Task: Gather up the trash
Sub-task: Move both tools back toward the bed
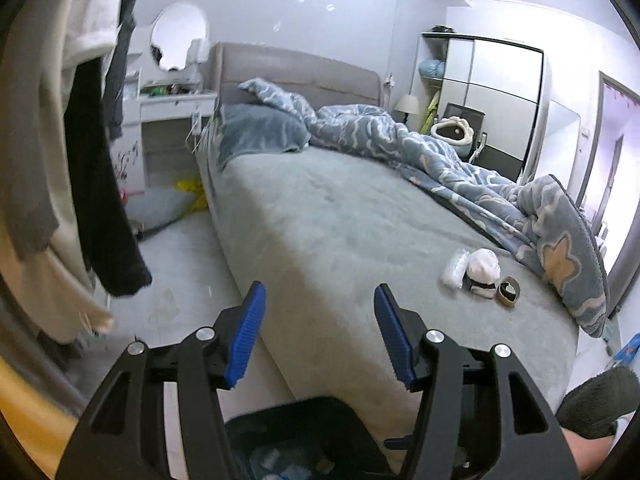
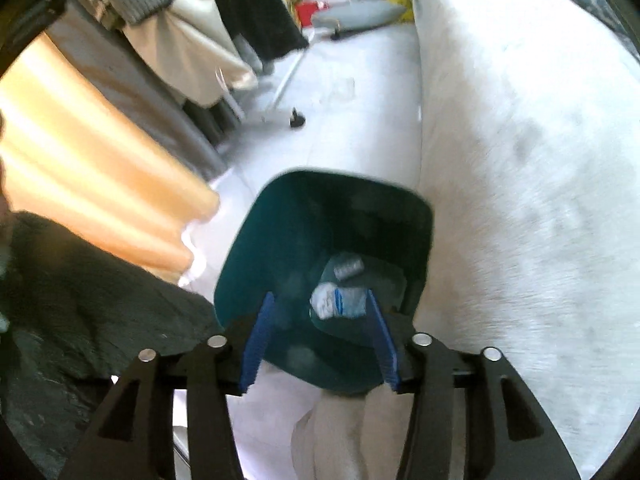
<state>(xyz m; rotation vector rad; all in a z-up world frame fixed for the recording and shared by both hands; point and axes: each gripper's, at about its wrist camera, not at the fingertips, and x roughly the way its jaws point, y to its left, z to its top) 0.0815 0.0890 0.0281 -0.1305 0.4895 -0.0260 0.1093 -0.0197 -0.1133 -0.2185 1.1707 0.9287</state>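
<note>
In the left wrist view, trash lies on the grey bed (image 1: 328, 216) near its right edge: a clear plastic wrapper (image 1: 455, 268), a crumpled white wad (image 1: 484, 266) and a tape roll core (image 1: 508, 291). My left gripper (image 1: 320, 300) is open and empty, to the left of them, over the bed's near corner. A dark teal bin (image 2: 280, 224) stands on the floor against the bed; it also shows in the left wrist view (image 1: 296, 412). My right gripper (image 2: 320, 300) is open and empty above the bin. A white-and-blue wrapper (image 2: 338, 300) and a small clear bottle (image 2: 348, 267) lie inside the bin.
A blue patterned duvet (image 1: 440, 152) is bunched on the bed's far and right side. Hanging clothes (image 1: 92, 184) and an orange curtain (image 2: 80, 168) flank the left. A small black object (image 2: 297, 118) and a grey cushion (image 2: 356, 14) lie on the white floor. A wardrobe (image 1: 492, 92) stands at the back right.
</note>
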